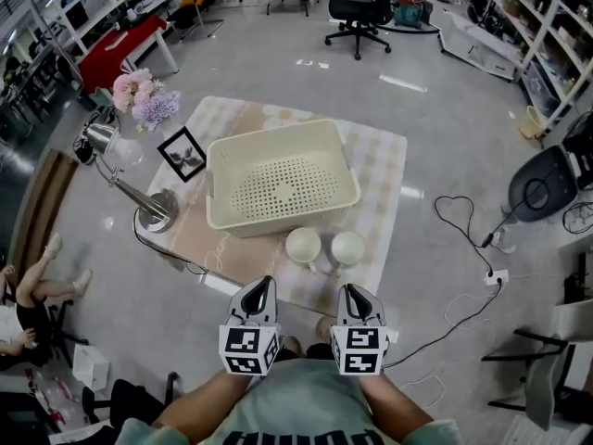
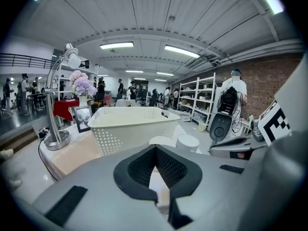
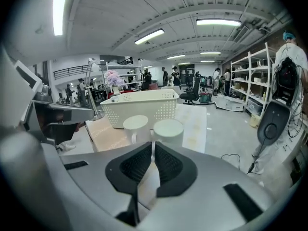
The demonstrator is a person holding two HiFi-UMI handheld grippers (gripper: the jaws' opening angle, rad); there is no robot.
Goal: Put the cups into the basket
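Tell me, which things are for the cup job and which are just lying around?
For the job: left cup, right cup, basket, left gripper, right gripper.

Just lying around: lamp, flowers, picture frame, office chair.

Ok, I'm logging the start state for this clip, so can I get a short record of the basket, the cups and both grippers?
basket: cream perforated plastic basket, empty, on the checked cloth
cups: left white cup and right white cup, side by side on the cloth, outside the basket, on its near side
left hand-held gripper: shut, empty, short of the cups
right hand-held gripper: shut, empty, short of the cups
beside basket: silver desk lamp, black picture frame, pink and purple flowers
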